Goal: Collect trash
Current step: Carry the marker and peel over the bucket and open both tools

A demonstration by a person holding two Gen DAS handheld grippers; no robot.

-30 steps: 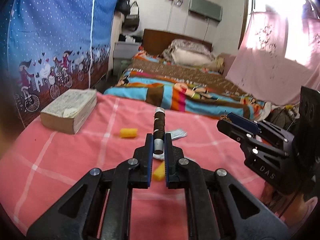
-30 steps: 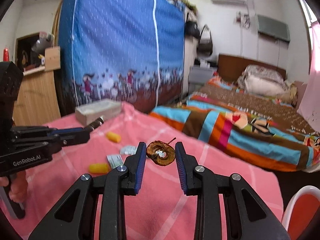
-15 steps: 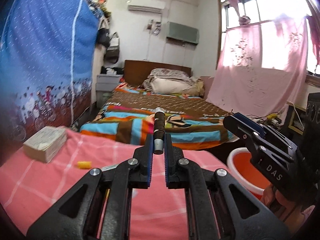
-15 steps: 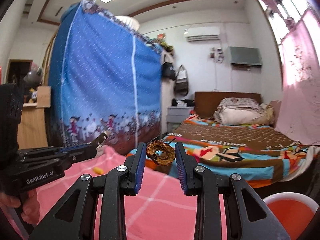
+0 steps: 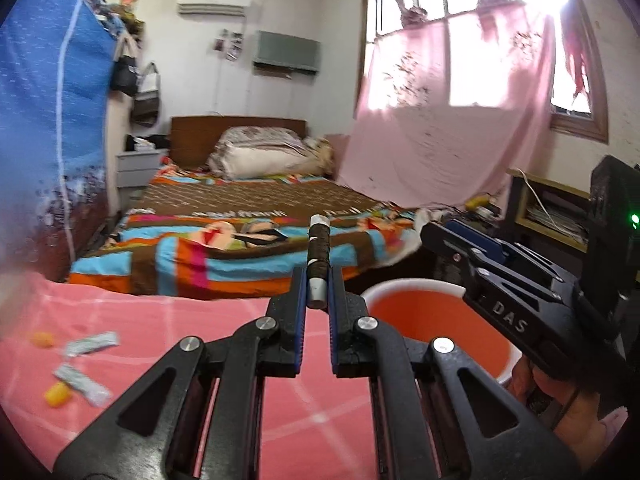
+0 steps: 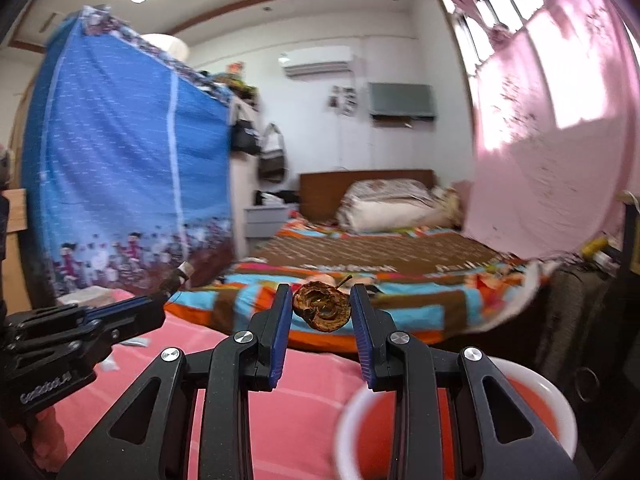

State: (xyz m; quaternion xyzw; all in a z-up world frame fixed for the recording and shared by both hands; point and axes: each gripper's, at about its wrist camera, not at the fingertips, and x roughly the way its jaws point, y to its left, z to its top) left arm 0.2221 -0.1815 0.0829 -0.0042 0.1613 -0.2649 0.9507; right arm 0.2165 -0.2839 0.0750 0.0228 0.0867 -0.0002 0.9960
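Both tongs carry trash by the orange bin.

The left gripper is pressed together on a dark wrapped stick that juts toward 12 o'clock; the orange bin sits at its 3 o'clock, beside the pink checked cloth. The right gripper pinches a dried brown fruit core between blue pads, the bin at its 5 o'clock. Silver wrappers and yellow bits lie on the cloth at 9 o'clock in the left wrist view.
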